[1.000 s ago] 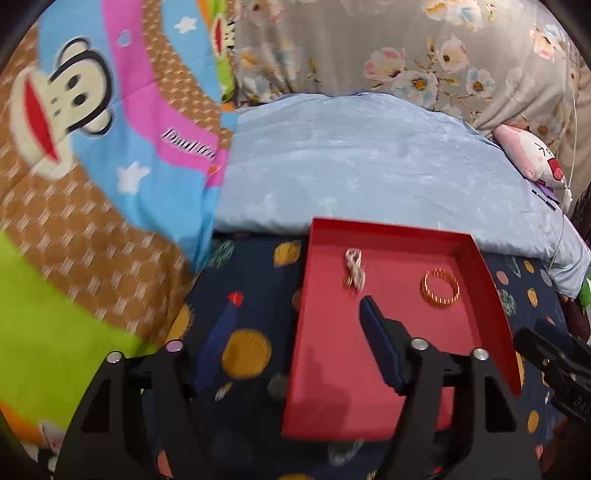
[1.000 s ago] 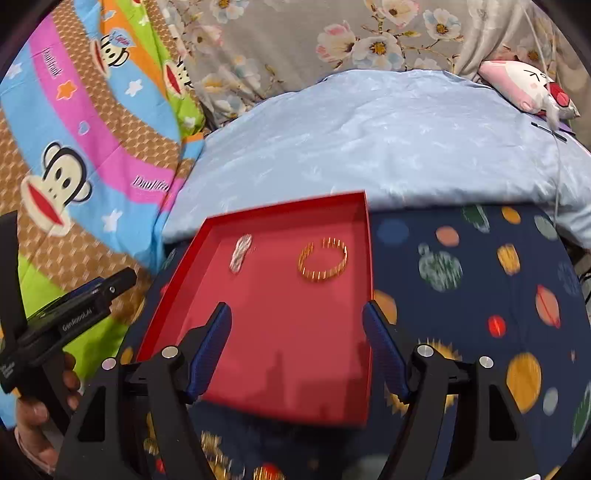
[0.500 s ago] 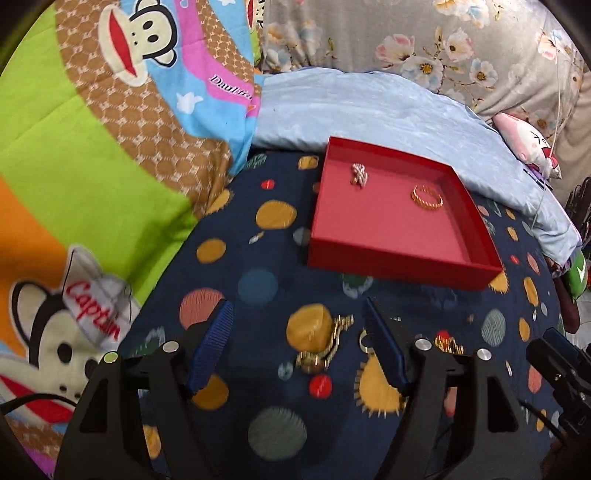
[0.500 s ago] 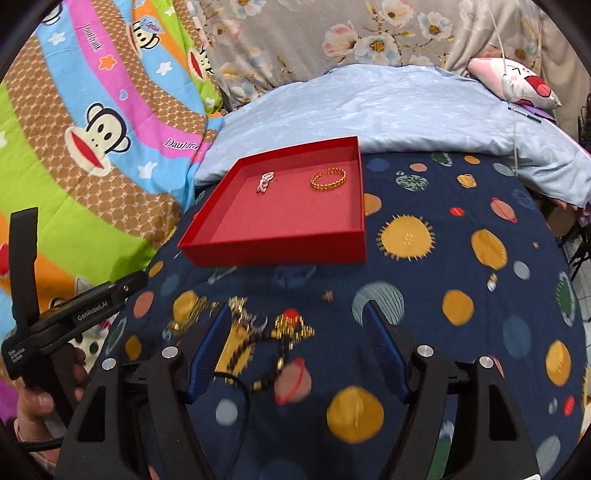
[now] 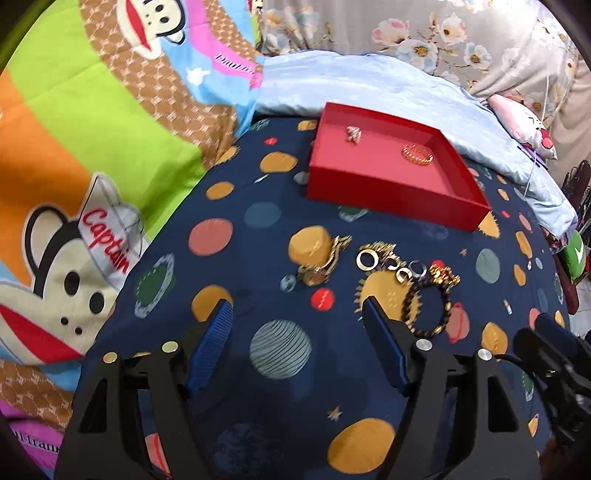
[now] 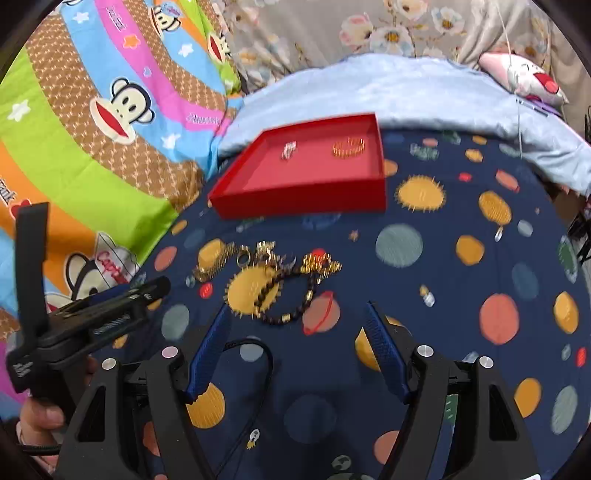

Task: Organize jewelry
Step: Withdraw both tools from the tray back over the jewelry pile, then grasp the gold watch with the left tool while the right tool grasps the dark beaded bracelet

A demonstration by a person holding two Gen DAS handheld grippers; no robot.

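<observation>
A red tray (image 5: 391,197) (image 6: 306,201) lies on the navy planet-print cloth and holds a gold bangle (image 5: 417,154) (image 6: 348,147) and a small silver piece (image 5: 352,133) (image 6: 289,150). In front of it lies loose jewelry: a gold chain (image 5: 325,258) (image 6: 218,260), gold rings (image 5: 367,259), and a dark beaded bracelet (image 5: 428,306) (image 6: 291,295). My left gripper (image 5: 297,314) is open and empty, hovering short of the pile. My right gripper (image 6: 297,314) is open and empty, just short of the bracelet.
A bright monkey-print quilt (image 5: 92,140) lies to the left. A light blue blanket (image 5: 369,85) and a floral pillow (image 6: 369,29) lie behind the tray. A pink plush toy (image 6: 528,75) sits at the back right. The other gripper's body shows at lower left (image 6: 85,321).
Both grippers have pulled back from over the tray toward me. The loose jewelry pile has come into view in front of the tray. Both grippers stay open.
</observation>
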